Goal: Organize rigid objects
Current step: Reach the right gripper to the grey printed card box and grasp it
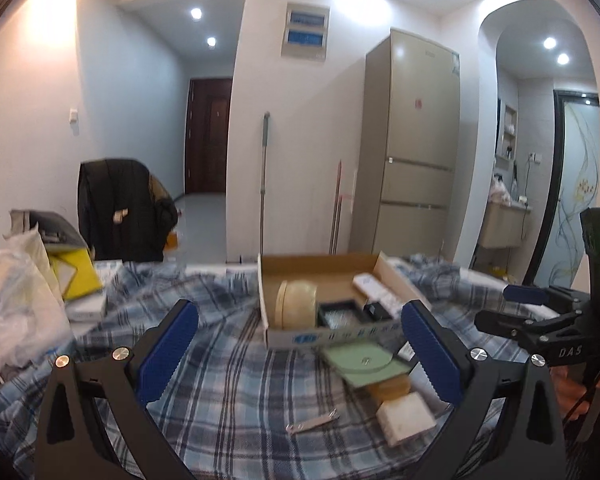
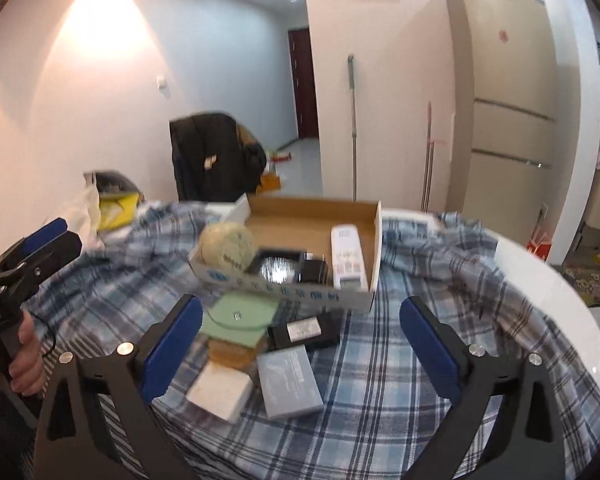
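Where box (image 2: pixel 300 216) sits, tools apart

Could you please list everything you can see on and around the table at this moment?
cardboard box: one, brown, table middle
tape roll: one, cream, box's left end
remote control: one, white, box's right side
black tray: one, in box
disc in sleeve: one, green, before box
white block: one, nearest
grey case: one, beside block
nail clipper: one, silver, on cloth
checked cloth: one, blue, covers table
fridge: one, beige, behind
left claw: open, empty
right claw: open, empty
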`<state>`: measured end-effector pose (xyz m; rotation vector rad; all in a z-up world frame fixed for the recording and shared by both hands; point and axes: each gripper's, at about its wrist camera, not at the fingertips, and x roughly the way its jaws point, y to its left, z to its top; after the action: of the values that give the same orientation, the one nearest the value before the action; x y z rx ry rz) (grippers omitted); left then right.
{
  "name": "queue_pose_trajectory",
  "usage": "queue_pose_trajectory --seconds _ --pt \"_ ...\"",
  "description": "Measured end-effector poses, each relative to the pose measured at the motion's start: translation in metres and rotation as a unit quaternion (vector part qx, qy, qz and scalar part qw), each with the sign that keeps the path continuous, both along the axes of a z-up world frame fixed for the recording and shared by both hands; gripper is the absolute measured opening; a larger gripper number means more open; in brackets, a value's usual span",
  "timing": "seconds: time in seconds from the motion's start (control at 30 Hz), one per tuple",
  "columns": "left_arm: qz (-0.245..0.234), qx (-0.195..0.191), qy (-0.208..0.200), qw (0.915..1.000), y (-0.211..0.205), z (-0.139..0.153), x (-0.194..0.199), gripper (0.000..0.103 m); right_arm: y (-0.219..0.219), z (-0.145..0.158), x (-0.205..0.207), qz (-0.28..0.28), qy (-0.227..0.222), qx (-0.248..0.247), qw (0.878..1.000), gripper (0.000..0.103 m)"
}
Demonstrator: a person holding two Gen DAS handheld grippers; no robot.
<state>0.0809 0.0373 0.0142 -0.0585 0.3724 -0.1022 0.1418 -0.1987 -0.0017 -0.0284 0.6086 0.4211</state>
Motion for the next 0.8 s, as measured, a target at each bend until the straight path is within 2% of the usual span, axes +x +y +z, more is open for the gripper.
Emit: queue_pose_trajectory --seconds 0.13,0.17,0.3,0.4,0.47,0.53,0.6,0.63,0.8 --pt "0.001 0.037 0.013 0.9992 0.003 -0.014 0.008 0.103 0.004 -0.023 0.015 0.0 0.054 -0.04 0.998 0.099" --pt "0.002 0.046 0.016 0.9988 0.004 -0.018 0.011 0.103 0.005 -0.028 0.017 0.002 0.062 -0.051 0.997 0.095" --pt "-0.003 0.026 0.049 0.9985 0.013 -0.028 0.024 0.103 0.011 -0.039 0.019 0.017 0.075 -0.069 0.995 0.086" --pt "-0.006 0.031 0.052 0.9982 0.01 -0.03 0.024 0.103 0.019 -0.049 0.022 0.037 0.088 -0.081 0.992 0.072" --pt "-0.009 0.036 0.048 0.9981 0.007 -0.031 0.023 0.103 0.023 -0.057 0.027 0.048 0.107 -0.078 0.99 0.059" --pt "-0.014 0.039 0.048 0.9979 0.004 -0.031 0.022 0.103 0.024 -0.064 0.032 0.047 0.127 -0.082 0.987 0.053" --pt "-0.014 0.04 0.049 0.9979 0.003 -0.031 0.022 0.102 0.025 -0.07 0.036 0.053 0.145 -0.081 0.985 0.053" --pt "-0.014 0.039 0.049 0.9979 0.004 -0.031 0.022 0.098 0.026 -0.071 0.036 0.055 0.149 -0.083 0.984 0.053" --pt "-0.009 0.028 0.056 0.998 0.007 -0.031 0.024 0.091 0.036 -0.072 0.031 0.074 0.143 -0.102 0.982 0.053"
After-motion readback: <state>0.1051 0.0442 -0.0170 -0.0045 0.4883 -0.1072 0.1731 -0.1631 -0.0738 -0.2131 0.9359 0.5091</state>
